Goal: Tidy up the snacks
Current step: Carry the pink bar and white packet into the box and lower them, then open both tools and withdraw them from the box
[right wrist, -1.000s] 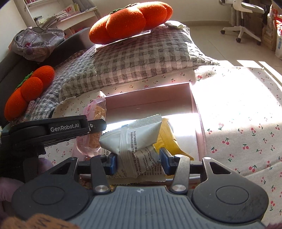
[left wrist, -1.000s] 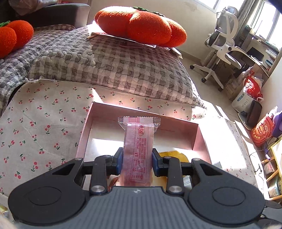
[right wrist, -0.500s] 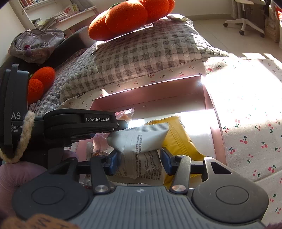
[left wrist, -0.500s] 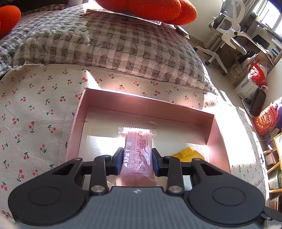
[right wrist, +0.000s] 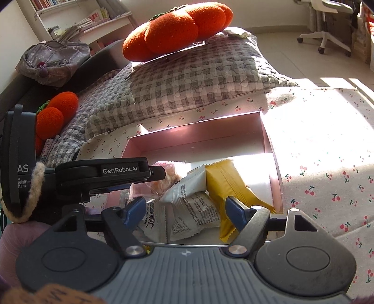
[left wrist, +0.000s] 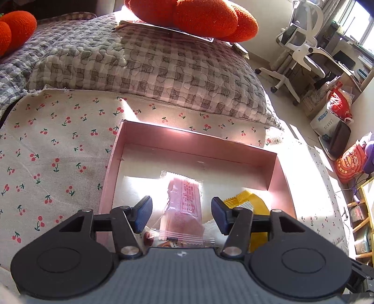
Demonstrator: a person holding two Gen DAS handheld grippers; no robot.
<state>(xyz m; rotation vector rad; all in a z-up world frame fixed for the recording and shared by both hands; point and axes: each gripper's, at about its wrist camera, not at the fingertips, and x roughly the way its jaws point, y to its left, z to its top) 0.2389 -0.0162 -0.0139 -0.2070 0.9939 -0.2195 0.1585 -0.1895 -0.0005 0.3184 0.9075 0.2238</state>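
Observation:
A pink cardboard box [left wrist: 187,142] [right wrist: 205,131] lies on a cherry-print cloth. Inside it a pink snack packet [left wrist: 185,205] rests between the blue pads of my left gripper [left wrist: 181,210], whose jaws are opening and stand clear of it. A white snack packet [right wrist: 191,198] lies in the box between the pads of my right gripper [right wrist: 182,210]; those jaws are opening too and do not press on it. A yellow packet [right wrist: 229,184] [left wrist: 247,201] lies to its right. The left gripper's body [right wrist: 100,173] crosses the right wrist view at left.
A grey checked cushion [left wrist: 145,63] with an orange persimmon-shaped pillow [left wrist: 194,16] lies behind the box. A second orange pillow [right wrist: 56,114] sits far left. An office chair [left wrist: 299,39] and bags [left wrist: 334,110] stand on the floor at right. A gloved hand [right wrist: 21,236] shows bottom left.
Both grippers went from shut on their packets to open. The pink packet and the white packet now lie loose in the box. The left view tilted down toward the box.

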